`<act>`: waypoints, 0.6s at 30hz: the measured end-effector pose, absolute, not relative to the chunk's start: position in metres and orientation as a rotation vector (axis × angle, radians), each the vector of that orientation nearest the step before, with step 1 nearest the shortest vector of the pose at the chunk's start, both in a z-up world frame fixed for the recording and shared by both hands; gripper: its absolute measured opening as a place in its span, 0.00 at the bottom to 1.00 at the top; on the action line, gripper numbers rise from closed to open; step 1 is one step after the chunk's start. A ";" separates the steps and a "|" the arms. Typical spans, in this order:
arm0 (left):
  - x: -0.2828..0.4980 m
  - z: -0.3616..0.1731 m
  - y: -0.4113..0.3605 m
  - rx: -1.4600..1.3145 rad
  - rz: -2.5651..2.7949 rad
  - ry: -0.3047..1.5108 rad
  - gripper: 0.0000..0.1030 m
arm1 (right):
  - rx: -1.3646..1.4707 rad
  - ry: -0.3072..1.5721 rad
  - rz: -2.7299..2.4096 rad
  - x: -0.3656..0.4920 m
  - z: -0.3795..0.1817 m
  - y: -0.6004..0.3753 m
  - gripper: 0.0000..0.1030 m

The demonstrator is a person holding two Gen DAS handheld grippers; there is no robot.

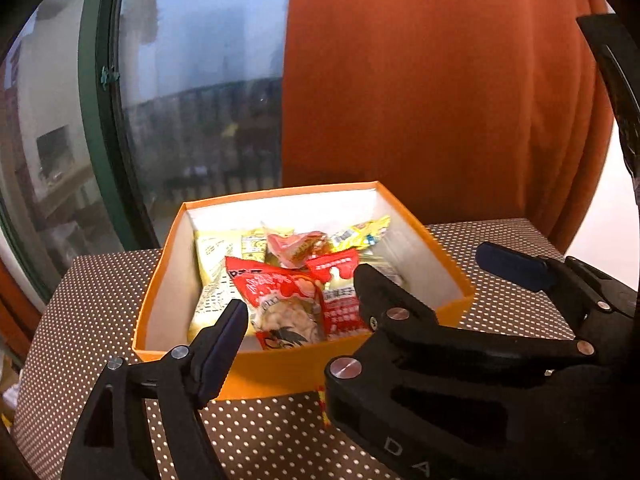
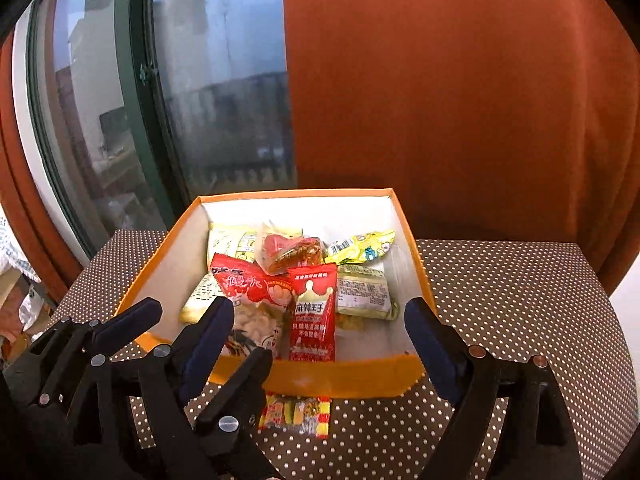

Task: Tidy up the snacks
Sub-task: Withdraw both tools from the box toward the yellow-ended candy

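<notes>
Snacks filled an orange box (image 1: pixel 280 372) that sat on the polka-dot tabletop (image 1: pixel 88 312), toward its far edge, in front of a rust curtain (image 1: pixel 420 80) and a green-framed window (image 1: pixel 100 120). In the left wrist view, the left gripper (image 1: pixel 298 296) hovered over the box's near wall, its jaws spread wide with nothing between them; below lay a red peanut packet (image 1: pixel 280 304) and a red sachet (image 1: pixel 340 296) on top of yellow packets (image 1: pixel 362 234). The right gripper (image 1: pixel 516 264) reached in from the right edge, over the tabletop beside the box. In the right wrist view, the right gripper (image 2: pixel 320 320) hung over the box's near wall with its jaws wide and empty, the red sachet (image 2: pixel 314 320) lying in the box between them. The left gripper (image 2: pixel 132 324) stood at the box's near left corner. One small striped candy packet (image 2: pixel 296 416) lay outside on the tabletop, just beside the box's near wall.
</notes>
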State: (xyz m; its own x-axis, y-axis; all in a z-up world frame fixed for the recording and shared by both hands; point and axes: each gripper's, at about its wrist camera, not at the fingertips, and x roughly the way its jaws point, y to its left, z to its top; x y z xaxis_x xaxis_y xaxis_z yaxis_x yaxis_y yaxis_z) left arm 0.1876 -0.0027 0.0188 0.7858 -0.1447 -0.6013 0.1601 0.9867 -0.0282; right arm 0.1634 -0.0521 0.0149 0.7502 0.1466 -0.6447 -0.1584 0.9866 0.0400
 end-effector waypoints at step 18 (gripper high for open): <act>0.123 0.012 -0.007 0.056 -0.177 0.575 0.86 | -0.031 0.580 0.140 0.090 0.014 -0.057 0.92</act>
State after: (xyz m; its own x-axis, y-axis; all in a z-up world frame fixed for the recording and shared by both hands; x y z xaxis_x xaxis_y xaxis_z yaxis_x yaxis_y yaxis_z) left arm 0.1227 -0.0071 0.0118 0.8247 -0.1504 -0.5452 0.1816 0.9834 0.0035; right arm 0.0898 -0.0574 0.0137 0.8272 0.1230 -0.5483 -0.1403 0.9901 0.0104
